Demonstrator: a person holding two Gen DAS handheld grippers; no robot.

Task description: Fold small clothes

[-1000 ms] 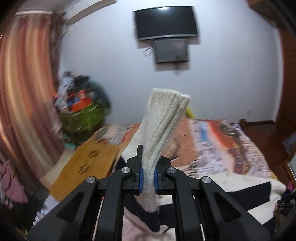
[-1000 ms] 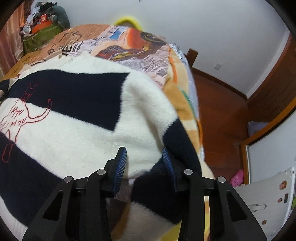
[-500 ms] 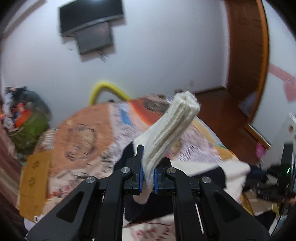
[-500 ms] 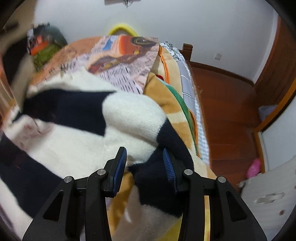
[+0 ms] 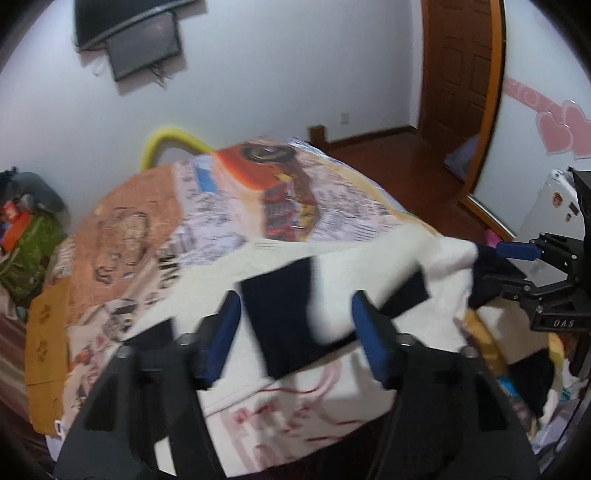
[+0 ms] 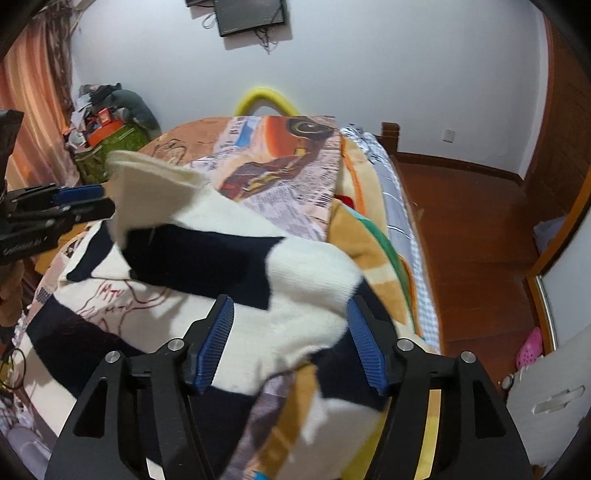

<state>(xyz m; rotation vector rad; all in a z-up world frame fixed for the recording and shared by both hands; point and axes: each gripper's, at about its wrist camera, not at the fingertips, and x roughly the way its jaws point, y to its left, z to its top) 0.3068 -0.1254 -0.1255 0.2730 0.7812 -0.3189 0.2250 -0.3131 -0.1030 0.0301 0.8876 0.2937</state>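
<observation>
Sweater [image 6: 295, 280] stitched "MTV" lies under both just-parted claws, left [image 5: 295, 332] and right [image 6: 291, 343].

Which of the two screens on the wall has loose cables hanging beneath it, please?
The smaller grey screen, mounted just below the larger black screen.

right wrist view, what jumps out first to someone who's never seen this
The black-and-cream sweater fills the middle of the bed, its sleeve thrown across the body with the pale ribbed cuff flopping at upper left. The right gripper frames it from below, its jaws just opened and blue pads clear of the knit; the left gripper pokes in from the left edge, also just opened. Behind lies the bright printed bedspread.
</observation>
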